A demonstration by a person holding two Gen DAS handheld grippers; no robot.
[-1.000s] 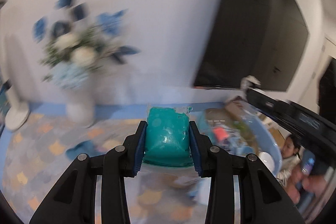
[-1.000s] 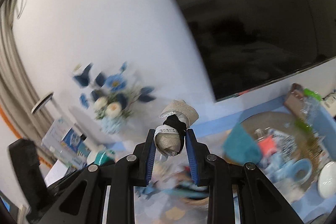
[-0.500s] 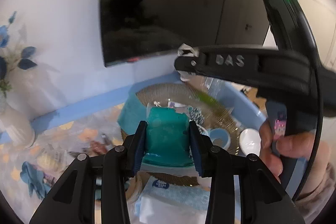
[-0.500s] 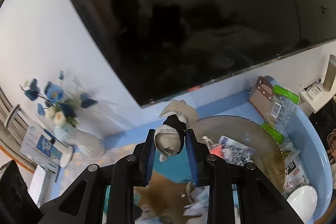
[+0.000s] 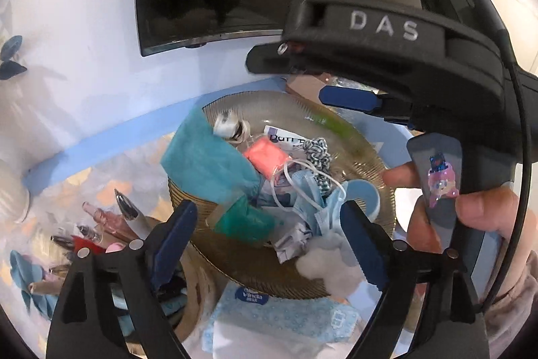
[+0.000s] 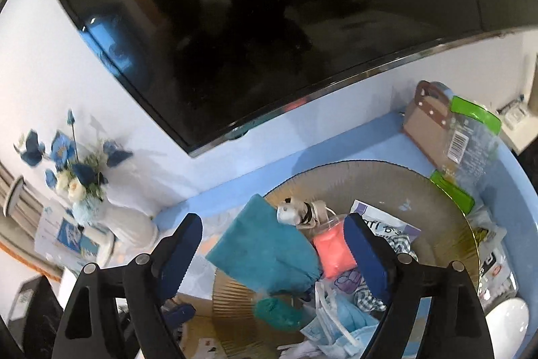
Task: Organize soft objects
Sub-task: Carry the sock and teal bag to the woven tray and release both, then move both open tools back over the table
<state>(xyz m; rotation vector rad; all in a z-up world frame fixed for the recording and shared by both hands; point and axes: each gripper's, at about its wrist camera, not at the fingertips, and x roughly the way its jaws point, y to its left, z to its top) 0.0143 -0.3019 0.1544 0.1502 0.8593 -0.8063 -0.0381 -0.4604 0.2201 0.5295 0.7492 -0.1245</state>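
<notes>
Hanging over a round ribbed tray point(image 5: 370, 153), both claws stand with jaws opening and nothing pressed between the pads.

1. Left claw point(image 5: 265, 234): spread wide. The teal putty pouch point(image 5: 245, 219) lies on the tray directly between and just beyond its fingertips, nearer the left finger and touching neither pad. Its long axis runs roughly across the gap, crumpled.
2. Right claw point(image 6: 274, 249): spread wide. The burlap bundle with a black band point(image 6: 302, 212) lies on the tray just beyond its fingertips, long axis across the gap, white end toward the left finger.
3. Other soft items on the tray: a teal cloth point(image 5: 205, 164) draped over the rim ahead of the left claw's left finger, a pink pouch point(image 5: 265, 157), a knotted rope point(image 5: 319, 153), blue face masks point(image 5: 312, 197) and white fluff point(image 5: 322, 261) close to the left claw's right finger.

View differences:
- The left wrist view alone shows the right claw from the side, crossing above the tray, with a hand point(image 5: 470, 217) on its handle; also pens point(image 5: 111, 224) beside the left finger and a tissue pack point(image 5: 279, 315) under the claw.
- The right wrist view alone shows a flower vase point(image 6: 127, 221) beyond the left finger, a brown bag point(image 6: 427, 123), a green-capped clear package point(image 6: 470, 140) and a white dish point(image 6: 507, 325) off the right finger.

A dark wall screen point(image 6: 269, 22) fills the background.
</notes>
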